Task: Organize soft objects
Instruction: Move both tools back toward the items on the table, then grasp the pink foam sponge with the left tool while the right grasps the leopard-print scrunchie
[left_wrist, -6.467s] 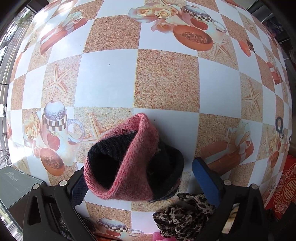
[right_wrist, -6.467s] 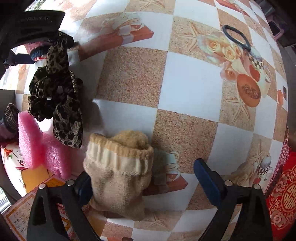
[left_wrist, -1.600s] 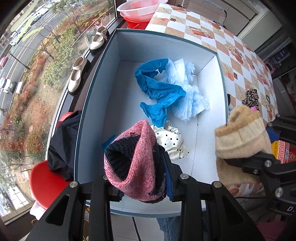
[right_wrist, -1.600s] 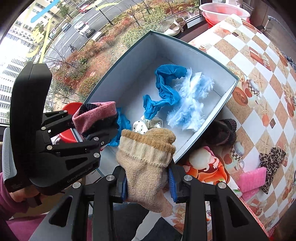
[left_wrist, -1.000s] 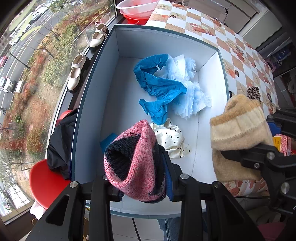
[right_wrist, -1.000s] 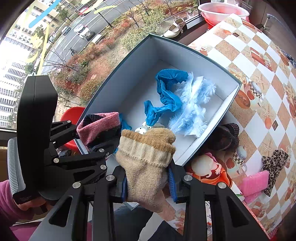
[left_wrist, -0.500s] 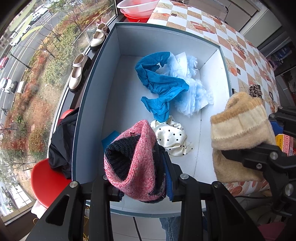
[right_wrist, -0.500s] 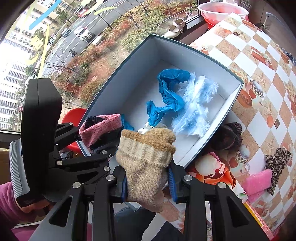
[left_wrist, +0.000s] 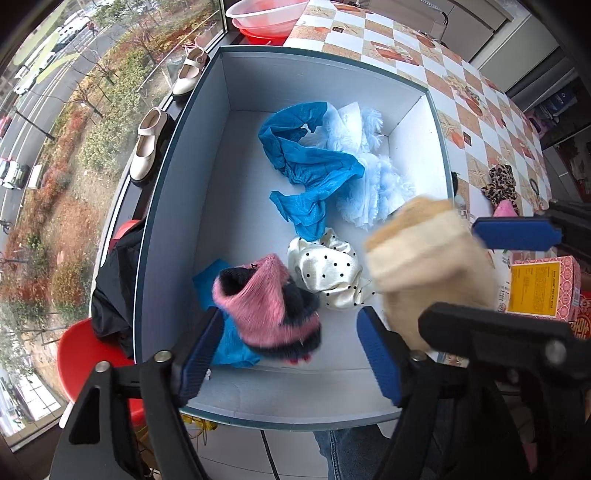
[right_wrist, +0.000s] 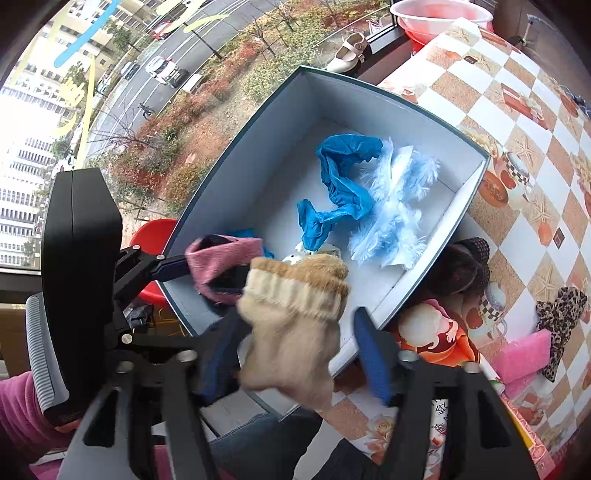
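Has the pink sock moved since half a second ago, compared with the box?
Yes. The pink sock has dropped out of the open left gripper toward the box floor, blurred, beside the polka-dot cloth.

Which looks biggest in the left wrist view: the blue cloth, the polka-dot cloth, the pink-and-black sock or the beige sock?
1. Beige sock, though it is blurred and nearer the camera, which inflates it.
2. Blue cloth.
3. Pink-and-black sock.
4. Polka-dot cloth.
The last two look close in size.
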